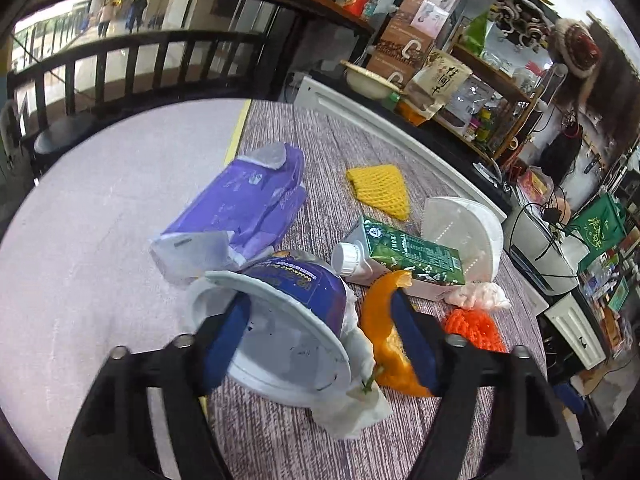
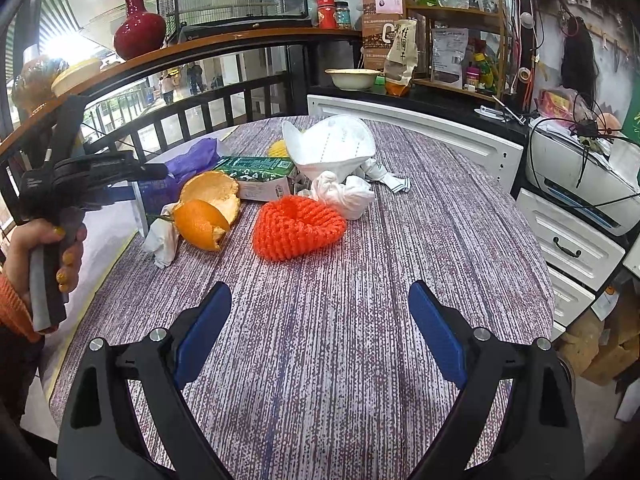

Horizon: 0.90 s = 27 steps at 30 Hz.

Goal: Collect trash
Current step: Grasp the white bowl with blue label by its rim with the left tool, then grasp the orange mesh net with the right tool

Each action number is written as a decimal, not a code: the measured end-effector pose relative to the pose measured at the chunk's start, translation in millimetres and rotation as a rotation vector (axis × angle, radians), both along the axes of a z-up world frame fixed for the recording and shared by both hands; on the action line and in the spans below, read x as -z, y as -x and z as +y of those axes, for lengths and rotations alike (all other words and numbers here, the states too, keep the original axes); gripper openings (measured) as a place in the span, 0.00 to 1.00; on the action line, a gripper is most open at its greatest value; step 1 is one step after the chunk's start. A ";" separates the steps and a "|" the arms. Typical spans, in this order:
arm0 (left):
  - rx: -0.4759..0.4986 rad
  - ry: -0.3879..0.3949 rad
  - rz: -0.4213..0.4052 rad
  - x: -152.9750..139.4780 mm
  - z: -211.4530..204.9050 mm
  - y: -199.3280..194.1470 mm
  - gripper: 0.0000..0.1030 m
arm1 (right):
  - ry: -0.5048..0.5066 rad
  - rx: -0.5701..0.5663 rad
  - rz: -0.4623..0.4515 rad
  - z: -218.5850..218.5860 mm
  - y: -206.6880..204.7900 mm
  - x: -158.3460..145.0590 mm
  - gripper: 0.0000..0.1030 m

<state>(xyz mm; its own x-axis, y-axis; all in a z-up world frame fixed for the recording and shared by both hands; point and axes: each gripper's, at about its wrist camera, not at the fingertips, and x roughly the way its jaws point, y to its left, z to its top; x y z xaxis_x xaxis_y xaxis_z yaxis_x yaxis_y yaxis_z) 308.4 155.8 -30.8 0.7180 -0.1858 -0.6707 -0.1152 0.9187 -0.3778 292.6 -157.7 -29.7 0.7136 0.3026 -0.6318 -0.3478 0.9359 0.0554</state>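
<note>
Left wrist view: left claw tilted down over the near left part of the round surface with its purple-grey streaked cover; jaws about half wide. Between them I see a paper bowl, white inside and blue-purple outside, lying on its side with its mouth toward the camera; the left blue pad overlaps its rim, while the right pad sits in front of the orange peel, apart from the bowl. No grip that I can make out.

Left of the bowl and further back lies a crumpled purple plastic pack; a crumpled white tissue is tucked under the bowl's near side. Further right: a yellow foam fruit net well back, a green drink carton with a white screw cap on its side, a white folded face mask just behind it, a white wadded tissue, and a red-orange foam fruit net near the right finger.

Right wrist view: at the far left, a hand with an orange sleeve grips the left tool's handle; right claw is wide and empty over bare surface, with the trash pile well ahead of it.
</note>
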 end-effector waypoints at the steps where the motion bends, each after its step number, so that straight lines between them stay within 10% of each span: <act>1: -0.006 0.014 0.019 5.4 1.5 -2.3 0.47 | 0.004 0.000 0.002 0.6 -2.0 1.1 0.86; 7: 0.002 0.085 0.041 11.8 9.7 6.7 0.08 | 0.016 -0.009 0.009 7.7 -13.0 5.0 0.86; 21: 0.040 0.029 -0.079 -16.3 7.3 64.1 0.08 | 0.155 -0.101 -0.016 59.5 -62.3 11.9 0.83; 27: 0.057 -0.021 -0.086 -14.2 -0.1 77.0 0.08 | 0.239 -0.126 0.073 75.1 -97.7 33.3 0.49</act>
<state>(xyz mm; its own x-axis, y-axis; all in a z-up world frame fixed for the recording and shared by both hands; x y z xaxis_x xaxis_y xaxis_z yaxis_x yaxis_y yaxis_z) 231.4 155.7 -16.6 0.7617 -0.2143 -0.6115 -0.0309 0.9306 -0.3646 390.3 -82.6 -63.0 0.6298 0.2224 -0.7442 -0.4652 0.8753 -0.1322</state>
